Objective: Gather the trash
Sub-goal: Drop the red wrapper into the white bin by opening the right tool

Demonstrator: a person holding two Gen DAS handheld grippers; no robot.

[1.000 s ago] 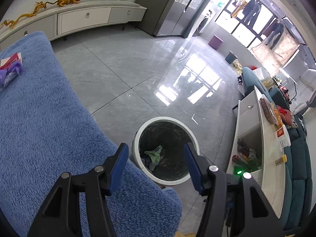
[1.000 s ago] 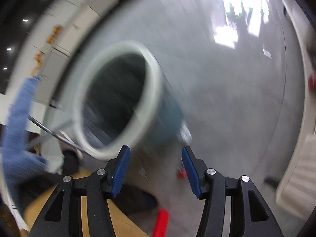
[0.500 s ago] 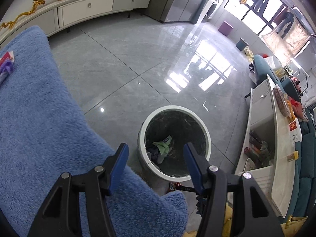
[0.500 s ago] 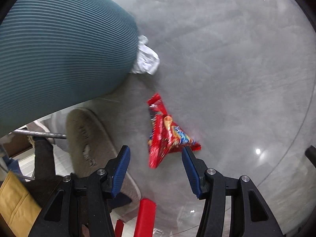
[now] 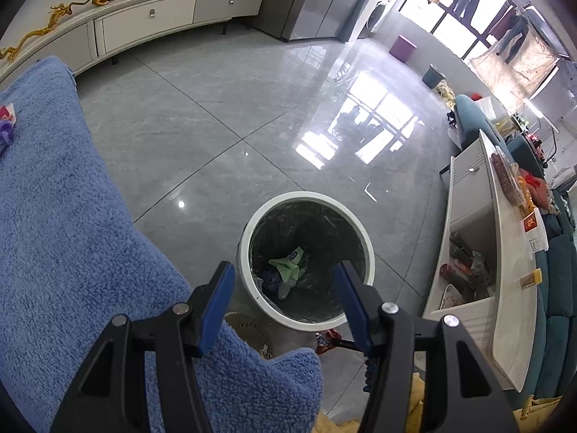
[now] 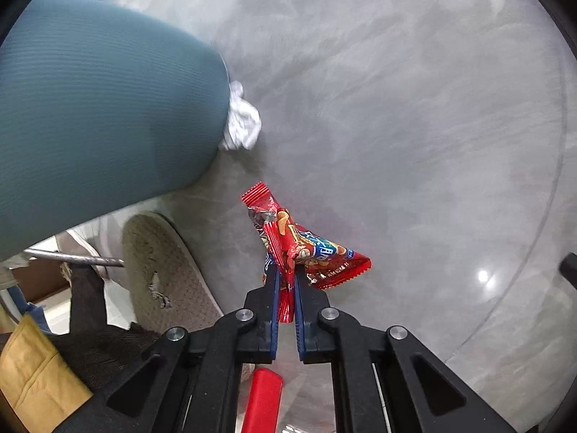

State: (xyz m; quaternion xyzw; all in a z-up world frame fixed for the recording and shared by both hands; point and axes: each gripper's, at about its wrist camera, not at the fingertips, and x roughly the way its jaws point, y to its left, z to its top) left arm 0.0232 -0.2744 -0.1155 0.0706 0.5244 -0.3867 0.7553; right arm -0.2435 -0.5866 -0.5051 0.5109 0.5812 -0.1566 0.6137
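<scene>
My right gripper (image 6: 285,281) is shut on a red snack wrapper (image 6: 306,245) lying on the grey floor beside the teal ribbed side of the trash bin (image 6: 90,115). A crumpled white paper (image 6: 241,119) lies on the floor against the bin. In the left wrist view my left gripper (image 5: 285,281) is open and empty, held above the white-rimmed bin (image 5: 306,198), which holds green and dark trash (image 5: 288,267). The wrapper shows faintly below the bin (image 5: 326,337).
A blue towel-covered surface (image 5: 65,216) fills the left, with a small wrapper (image 5: 7,119) at its far edge. A slipper (image 6: 162,274) lies next to the bin. A white cabinet (image 5: 505,259) stands at right. Open tiled floor (image 5: 234,108) lies beyond.
My right gripper has closed on the red wrapper, which it framed open half a second ago. The left gripper has drifted slightly, the bin shifting right in its view.
</scene>
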